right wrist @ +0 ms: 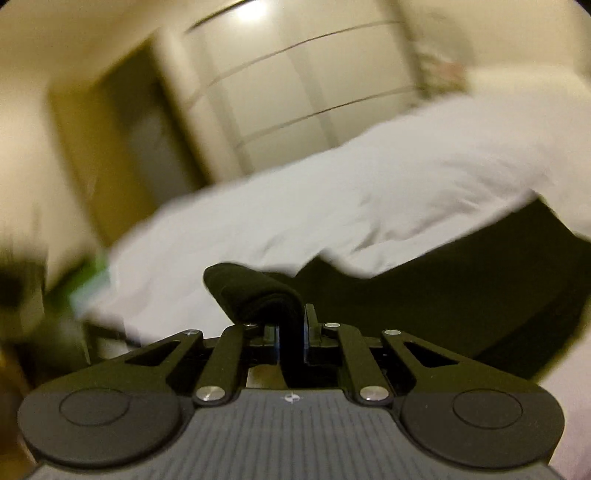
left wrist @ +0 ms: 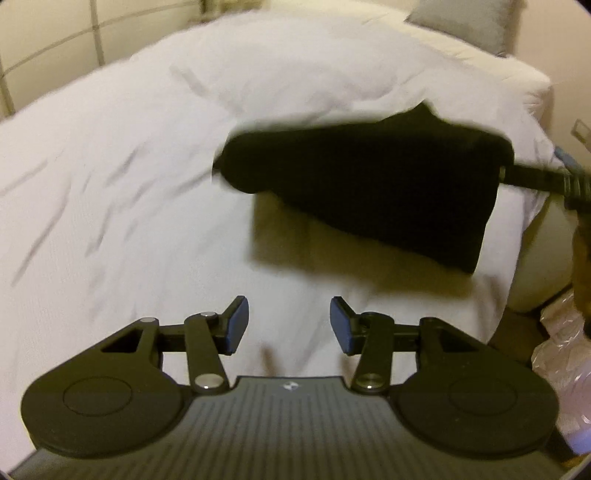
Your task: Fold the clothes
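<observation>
**Black garment hanging over a white bed, pinched by the right gripper**

A white duvet (left wrist: pixel 147 177) is covering the bed and filling most of the left wrist view, its surface creased and rumpled. It is showing again in the right wrist view (right wrist: pixel 332 192), tilted and blurred. Behind it a pale wardrobe (right wrist: pixel 288 92) with thin dark horizontal lines is standing against the wall, and a grey pillow (left wrist: pixel 469 22) is lying at the far end of the bed.

The black garment (left wrist: pixel 388 184) is hanging above the duvet on the right side of the left wrist view, folded into a thick dark slab and casting a shadow on the bedding beneath it. It is not lying flat: its right upper corner is being held up, and the rest is drooping down and to the left. In the right wrist view the same cloth (right wrist: pixel 255 291) is bulging forward over the fingertips as a rolled fold, with more of it (right wrist: pixel 480 295) trailing off to the right.

The right gripper (right wrist: pixel 291 332) is clamping that fold, its jaws nearly together with the black fabric squeezed between the pads. It is reaching in from the right edge of the left wrist view (left wrist: pixel 506 173).

The left gripper (left wrist: pixel 289 321) is hovering over bare duvet, its jaws standing partly apart with nothing between the blue pads (left wrist: pixel 236 321).

Crinkled clear plastic (left wrist: pixel 561 354) is lying beside the bed at the right edge.
</observation>
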{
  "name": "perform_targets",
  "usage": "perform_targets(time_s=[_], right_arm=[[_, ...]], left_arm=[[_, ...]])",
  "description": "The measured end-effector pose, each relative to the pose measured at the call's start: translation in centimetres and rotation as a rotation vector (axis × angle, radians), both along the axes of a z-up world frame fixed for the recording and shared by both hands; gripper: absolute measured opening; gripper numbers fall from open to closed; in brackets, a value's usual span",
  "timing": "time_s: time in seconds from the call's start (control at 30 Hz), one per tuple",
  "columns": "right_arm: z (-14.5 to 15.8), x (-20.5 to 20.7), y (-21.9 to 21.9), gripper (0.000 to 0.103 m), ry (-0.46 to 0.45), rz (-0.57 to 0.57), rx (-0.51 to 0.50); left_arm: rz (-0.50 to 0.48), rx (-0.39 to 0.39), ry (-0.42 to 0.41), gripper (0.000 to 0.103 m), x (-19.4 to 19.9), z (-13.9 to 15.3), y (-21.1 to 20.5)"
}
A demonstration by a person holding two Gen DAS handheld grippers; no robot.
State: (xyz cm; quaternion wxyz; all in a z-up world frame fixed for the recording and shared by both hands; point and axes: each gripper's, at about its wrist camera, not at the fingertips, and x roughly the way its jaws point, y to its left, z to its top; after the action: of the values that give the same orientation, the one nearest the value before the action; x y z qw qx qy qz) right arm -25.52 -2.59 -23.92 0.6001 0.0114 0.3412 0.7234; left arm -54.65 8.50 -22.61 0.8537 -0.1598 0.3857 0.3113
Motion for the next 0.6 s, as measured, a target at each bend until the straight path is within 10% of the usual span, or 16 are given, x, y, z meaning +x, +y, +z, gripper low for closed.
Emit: perform_targets(time_s=[0.2, 0.37, 0.6], right_arm=[[-2.7, 12.7, 0.8, 0.011, 0.324, -0.246, -0.078], [-7.8, 17.3, 3.7, 0.012, 0.362, -0.323, -0.24], [-3.1, 18.1, 2.4, 0.011, 0.272, -0.271, -0.02]], left_arm=[[-0.143, 0.064, -0.032, 0.044, 9.0, 1.1, 1.7], [-0.174, 0.017, 0.037, 0.043, 15.1, -2.1, 3.4], [-0.197, 0.031, -0.003, 0.043, 17.7, -1.6, 4.2]])
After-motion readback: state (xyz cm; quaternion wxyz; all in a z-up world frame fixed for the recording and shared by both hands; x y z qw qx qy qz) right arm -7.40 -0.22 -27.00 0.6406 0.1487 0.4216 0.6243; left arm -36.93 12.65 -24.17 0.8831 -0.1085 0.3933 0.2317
